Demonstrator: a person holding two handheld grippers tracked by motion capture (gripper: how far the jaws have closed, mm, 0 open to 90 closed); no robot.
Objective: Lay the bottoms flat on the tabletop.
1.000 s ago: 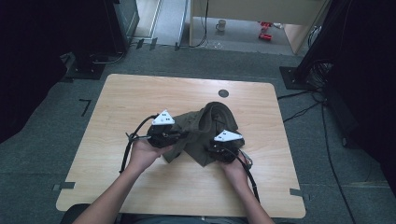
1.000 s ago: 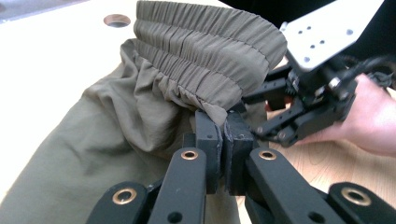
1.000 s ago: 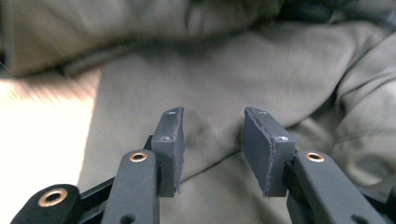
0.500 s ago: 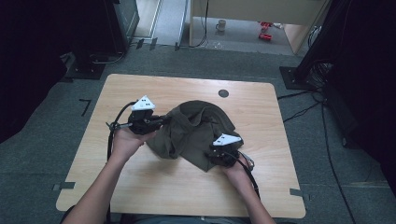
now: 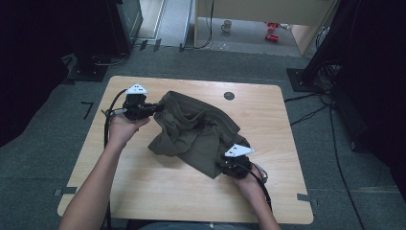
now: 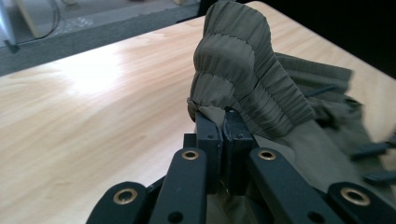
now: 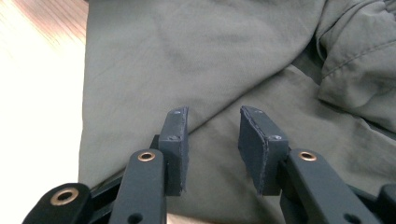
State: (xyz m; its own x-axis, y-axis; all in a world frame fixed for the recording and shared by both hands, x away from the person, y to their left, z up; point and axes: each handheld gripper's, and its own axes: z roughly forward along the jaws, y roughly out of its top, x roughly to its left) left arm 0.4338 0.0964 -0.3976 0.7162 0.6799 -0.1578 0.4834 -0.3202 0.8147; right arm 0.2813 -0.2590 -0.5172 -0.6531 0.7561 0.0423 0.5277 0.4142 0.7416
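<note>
**Olive garment held at one edge on the tabletop**

The olive-green garment lay crumpled across the middle of the wooden tabletop, reaching from its far left part to its near right part. The left gripper, held over the far left of the tabletop, had its fingers pressed together on the gathered, ribbed waistband, which rose in a fold above them. The right gripper rested at the garment's near right corner. Its fingers stood apart, having just been closing, with smooth cloth lying beneath the gap and no fold pinched between them. A dark round mark sat on the tabletop beyond the garment, apart from it. Cables trailed from the left gripper past the person's forearm.
</note>
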